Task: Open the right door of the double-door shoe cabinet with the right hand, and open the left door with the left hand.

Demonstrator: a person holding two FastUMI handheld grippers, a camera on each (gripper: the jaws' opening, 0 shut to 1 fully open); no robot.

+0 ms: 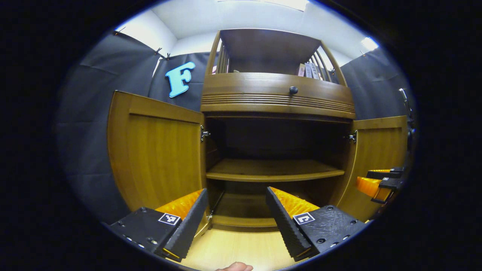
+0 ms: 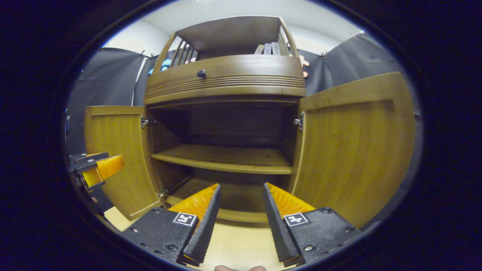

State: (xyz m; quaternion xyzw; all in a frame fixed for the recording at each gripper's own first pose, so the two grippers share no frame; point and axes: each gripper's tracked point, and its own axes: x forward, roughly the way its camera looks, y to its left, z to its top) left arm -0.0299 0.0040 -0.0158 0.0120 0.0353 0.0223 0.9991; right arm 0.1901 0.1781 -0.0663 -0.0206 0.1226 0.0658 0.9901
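Fig.: Both doors swung wide. Left door [image 1: 158,150] lies left of left gripper [image 1: 237,210]; right door [image 2: 354,150] right of right gripper [image 2: 241,210]. Jaws released, grasping nothing; cabinet [image 2: 226,75] straight ahead.

Above me I see a white ceiling [image 1: 196,19] with a bright lamp panel [image 1: 292,3]. Black cloth walls [image 1: 94,113] hang on both sides. Below me lies a pale wooden floor [image 1: 241,248]. A few thin upright books [image 1: 308,70] stand together at the right end of the top shelf, behind slim wooden bars [image 1: 324,64].
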